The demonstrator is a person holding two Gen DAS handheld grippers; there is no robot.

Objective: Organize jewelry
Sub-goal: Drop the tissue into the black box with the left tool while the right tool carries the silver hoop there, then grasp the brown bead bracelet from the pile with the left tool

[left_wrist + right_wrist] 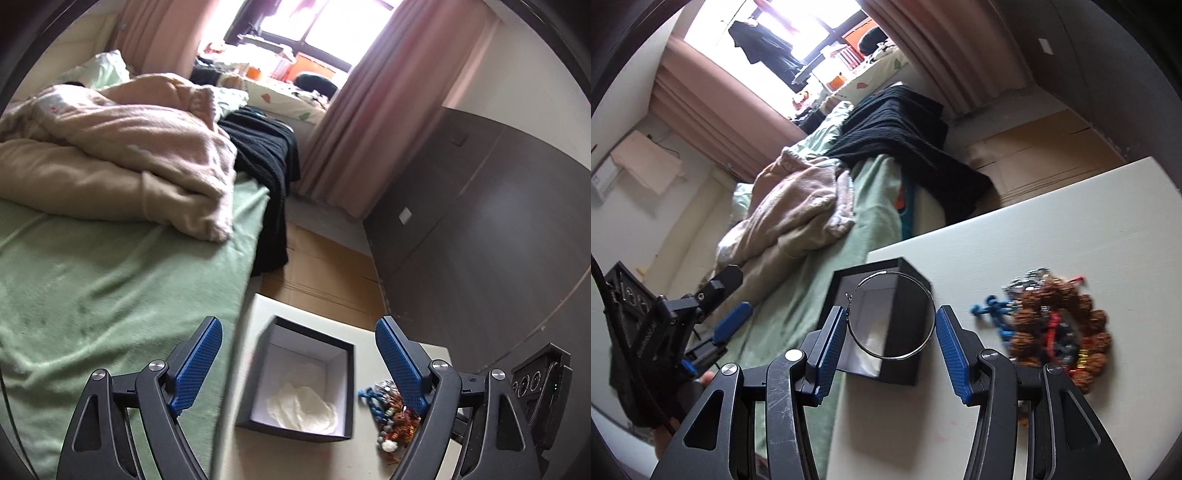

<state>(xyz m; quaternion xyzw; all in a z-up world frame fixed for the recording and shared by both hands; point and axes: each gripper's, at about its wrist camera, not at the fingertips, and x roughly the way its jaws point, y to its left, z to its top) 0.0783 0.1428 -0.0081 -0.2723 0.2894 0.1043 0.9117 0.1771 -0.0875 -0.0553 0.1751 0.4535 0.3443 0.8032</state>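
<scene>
An open black box (295,384) with a white lining and a white pad inside sits on a white table (258,317). A pile of beaded jewelry (391,413) lies to its right. My left gripper (295,343) is open and empty, held above the box. In the right wrist view, my right gripper (891,317) holds a thin silver hoop bangle (892,315) between its blue fingers, above the box (882,321). The brown, blue and red bead pile (1056,325) lies to the right on the table (1071,229).
A bed with a green sheet (92,288), a beige blanket (129,147) and a black cloth (266,155) lies left of the table. A dark wardrobe (498,229) stands on the right. Cardboard (325,266) covers the floor. The left gripper (731,321) shows in the right view.
</scene>
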